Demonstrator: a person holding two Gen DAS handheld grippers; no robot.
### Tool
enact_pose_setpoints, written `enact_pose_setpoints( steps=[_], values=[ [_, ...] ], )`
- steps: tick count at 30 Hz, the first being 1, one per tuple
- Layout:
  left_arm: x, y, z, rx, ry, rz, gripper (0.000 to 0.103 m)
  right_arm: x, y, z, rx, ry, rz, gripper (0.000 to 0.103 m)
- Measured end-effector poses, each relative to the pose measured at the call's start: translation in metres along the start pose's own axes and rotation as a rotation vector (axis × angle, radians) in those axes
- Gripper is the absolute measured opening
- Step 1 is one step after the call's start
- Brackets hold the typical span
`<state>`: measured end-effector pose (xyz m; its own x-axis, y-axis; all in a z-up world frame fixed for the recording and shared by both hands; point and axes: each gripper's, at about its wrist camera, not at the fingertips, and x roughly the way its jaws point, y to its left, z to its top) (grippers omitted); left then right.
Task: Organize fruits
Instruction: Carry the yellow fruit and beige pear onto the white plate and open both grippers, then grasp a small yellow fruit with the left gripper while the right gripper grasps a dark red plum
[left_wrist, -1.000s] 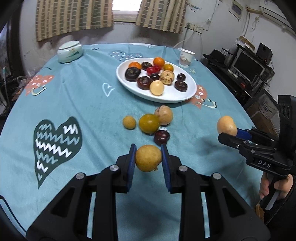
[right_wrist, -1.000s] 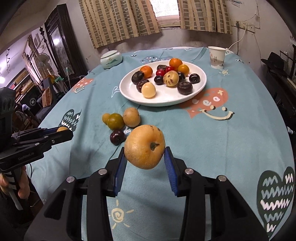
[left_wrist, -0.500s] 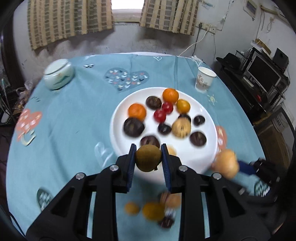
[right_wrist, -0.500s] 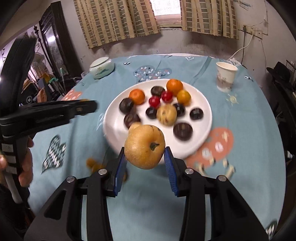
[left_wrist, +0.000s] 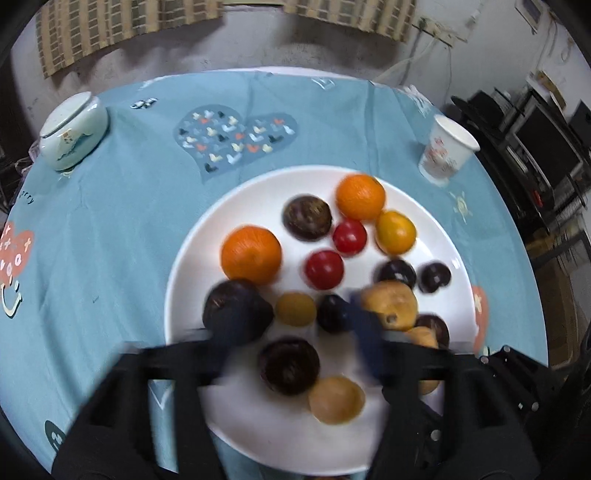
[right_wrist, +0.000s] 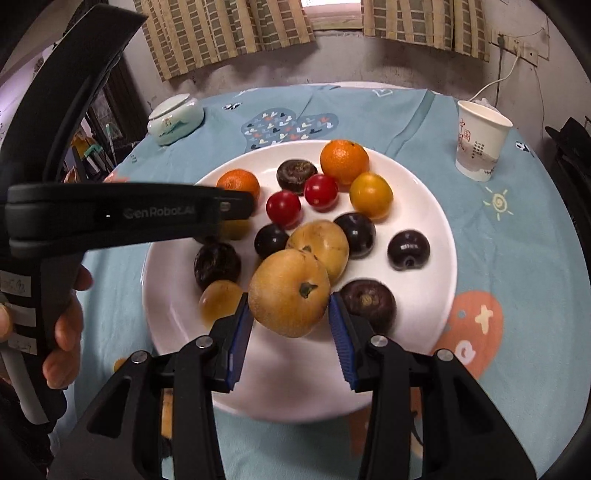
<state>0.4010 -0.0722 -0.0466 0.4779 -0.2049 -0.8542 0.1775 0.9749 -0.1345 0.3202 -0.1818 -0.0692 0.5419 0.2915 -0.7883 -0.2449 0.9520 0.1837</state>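
A white plate (left_wrist: 184, 280) (right_wrist: 436, 221) holds several fruits: oranges, red tomatoes, dark plums and yellow ones. My left gripper (left_wrist: 295, 339) hovers low over the plate's near half, blurred, its jaws opening. A small yellow-brown fruit (left_wrist: 295, 308) lies free on the plate between the spread fingers. In the right wrist view the left gripper (right_wrist: 236, 206) reaches in from the left. My right gripper (right_wrist: 290, 325) holds a tan round fruit (right_wrist: 290, 293) just above the plate's front. Its pads still touch the fruit as the jaws begin opening.
A paper cup (left_wrist: 447, 149) (right_wrist: 480, 144) stands right of the plate, a lidded pale ceramic jar (left_wrist: 72, 131) (right_wrist: 175, 118) at the far left. A hand (right_wrist: 62, 332) grips the left tool. The blue patterned cloth (left_wrist: 110, 240) covers the round table; shelves with electronics (left_wrist: 546, 147) stand to the right.
Both grippers travelled forward from the loose fruits to above the plate. The left jaws spread and let the small yellow-brown fruit down onto the plate. The right keeps its tan fruit.
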Motion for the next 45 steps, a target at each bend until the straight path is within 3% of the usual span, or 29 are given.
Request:
enact_pose_setpoints(
  steps=[1,2,4,9,11,14,21,26,28,30,31,38,45],
  values=[
    [-0.002,0.004,0.003,-0.020,-0.021,-0.001,0.077,0.002,0.001,0.002,-0.011,-0.010,-0.013,0.055],
    [-0.003,0.007,0.004,-0.029,-0.022,-0.006,0.077,0.001,0.004,0.002,-0.028,-0.045,-0.045,0.070],
    [-0.005,0.012,0.008,-0.050,-0.020,-0.017,0.077,-0.002,0.006,0.003,-0.042,-0.088,-0.056,0.072],
    [-0.017,0.023,0.012,-0.058,-0.043,0.003,0.079,-0.008,0.009,0.009,-0.051,-0.090,-0.044,0.072],
    [-0.024,0.025,0.011,-0.052,-0.052,0.011,0.089,-0.014,0.009,0.010,-0.052,-0.101,-0.046,0.072],
    [-0.040,0.024,0.002,-0.026,-0.087,0.061,0.092,-0.019,0.011,0.011,-0.050,-0.098,-0.050,0.072],
    [-0.085,0.032,-0.060,0.004,-0.131,0.075,0.093,-0.043,0.026,-0.014,-0.026,-0.056,-0.039,0.072],
    [-0.119,0.048,-0.139,-0.008,-0.143,0.049,0.094,-0.092,0.047,-0.071,-0.023,-0.062,-0.034,0.073],
    [-0.129,0.051,-0.173,-0.004,-0.155,0.065,0.095,-0.106,0.056,-0.097,-0.029,-0.069,-0.061,0.081],
    [-0.135,0.054,-0.202,-0.003,-0.159,0.080,0.098,-0.118,0.065,-0.126,-0.014,-0.082,-0.081,0.095],
    [-0.138,0.057,-0.219,-0.006,-0.164,0.099,0.098,-0.119,0.067,-0.132,-0.005,-0.087,-0.080,0.095],
    [-0.154,0.071,-0.250,0.007,-0.190,0.191,0.098,-0.108,0.085,-0.152,0.019,-0.027,-0.025,0.096],
    [-0.164,0.091,-0.253,-0.036,-0.209,0.196,0.098,-0.074,0.114,-0.141,-0.060,0.065,0.084,0.096]
  ],
)
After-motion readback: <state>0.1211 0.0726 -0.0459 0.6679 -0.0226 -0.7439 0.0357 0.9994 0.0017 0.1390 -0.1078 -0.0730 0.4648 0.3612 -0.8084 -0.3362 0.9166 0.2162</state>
